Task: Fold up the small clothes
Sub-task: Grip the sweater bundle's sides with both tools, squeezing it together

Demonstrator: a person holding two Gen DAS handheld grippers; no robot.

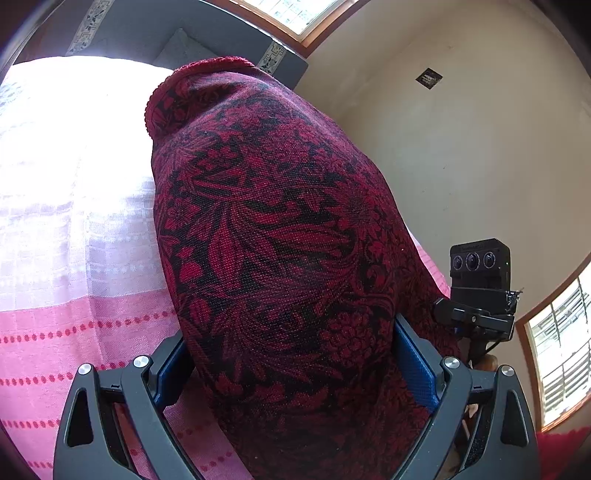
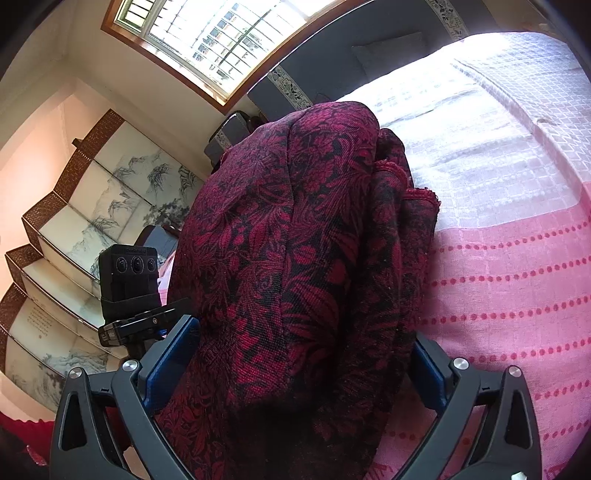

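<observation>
A dark red garment with a black floral pattern (image 1: 280,229) lies in a long folded bundle on the pink and white bedspread (image 1: 74,229). It runs away from my left gripper (image 1: 288,332), whose jaws stand wide with the cloth filling the gap between the blue pads (image 1: 415,365). In the right wrist view the same garment (image 2: 295,240) shows stacked layers with a scalloped hem on its right side. My right gripper (image 2: 304,332) is also spread wide around the near end, and its pads (image 2: 170,365) sit beside the cloth without squeezing it.
The bedspread (image 2: 517,258) stretches to the right of the bundle. A dark headboard (image 2: 332,62) and a window (image 2: 229,33) lie beyond it. A painted folding screen (image 2: 92,206) stands at the left. The other gripper's black camera block (image 1: 480,266) is close beside each gripper.
</observation>
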